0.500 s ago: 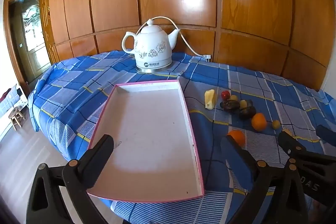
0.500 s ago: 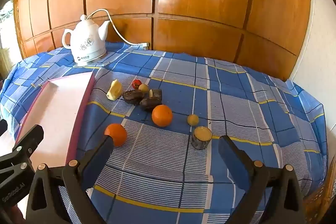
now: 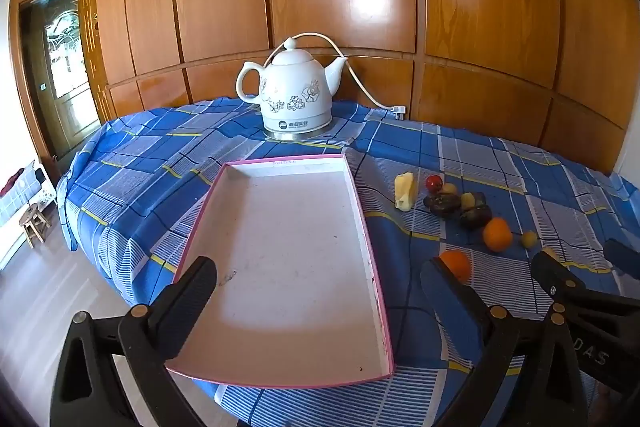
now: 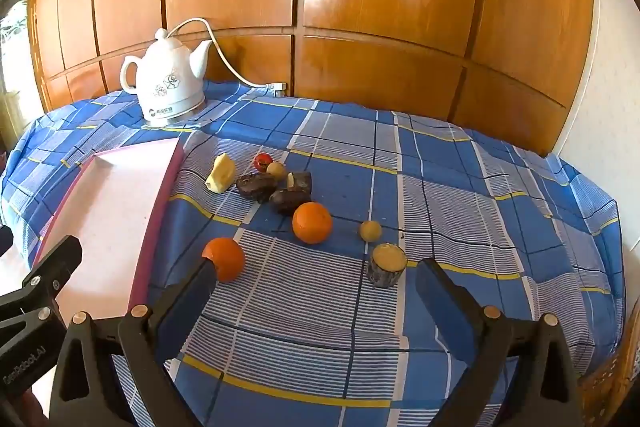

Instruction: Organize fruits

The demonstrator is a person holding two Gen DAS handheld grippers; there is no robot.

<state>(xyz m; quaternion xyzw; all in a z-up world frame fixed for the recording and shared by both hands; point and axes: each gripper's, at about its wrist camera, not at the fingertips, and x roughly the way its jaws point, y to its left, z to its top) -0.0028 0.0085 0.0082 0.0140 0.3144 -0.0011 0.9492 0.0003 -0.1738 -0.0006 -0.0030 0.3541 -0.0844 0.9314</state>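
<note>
Both grippers spread wide with nothing between jaws, left gripper [image 3: 318, 283] over pink-rimmed tray [image 3: 362, 195], right gripper [image 4: 314, 287] over blue plaid cloth [image 4: 460, 187], fruits loose right of tray: near orange [image 4: 225, 259], far orange [image 4: 312, 222], red fruit [image 4: 263, 161], possibly a cherry tomato, white kettle [image 3: 294, 95] behind tray.

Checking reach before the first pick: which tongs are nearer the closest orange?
Right. The right tongs hang open with the left finger right beside the near orange. The left tongs hover open over the tray, orange off to their right.
</note>
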